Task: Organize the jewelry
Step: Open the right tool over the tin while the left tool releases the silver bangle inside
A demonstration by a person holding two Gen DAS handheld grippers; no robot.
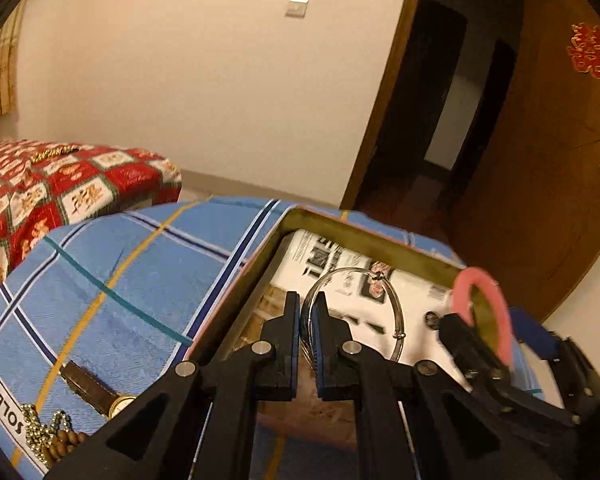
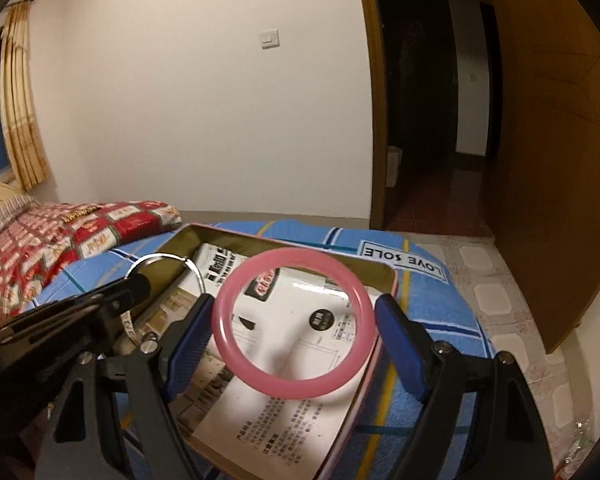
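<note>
An open tin box [image 1: 342,227] [image 2: 180,240] lined with printed paper stands on a blue checked towel. My left gripper [image 1: 309,305] is shut on a thin silver wire bangle [image 1: 392,300], held over the box; the bangle also shows in the right wrist view [image 2: 160,258]. My right gripper [image 2: 296,320] holds a pink bangle [image 2: 294,320] between its fingers above the box, touching both blue pads; it shows in the left wrist view [image 1: 500,308] too. A brown-strap watch [image 1: 96,390] and bead chains [image 1: 48,436] lie on the towel at lower left.
A red patterned bedspread [image 1: 60,188] with a gold chain [image 1: 52,154] lies behind the towel [image 1: 120,280]. A wooden door [image 1: 548,160] stands open at the right, with a dark hallway beyond. Tiled floor [image 2: 512,320] is to the right.
</note>
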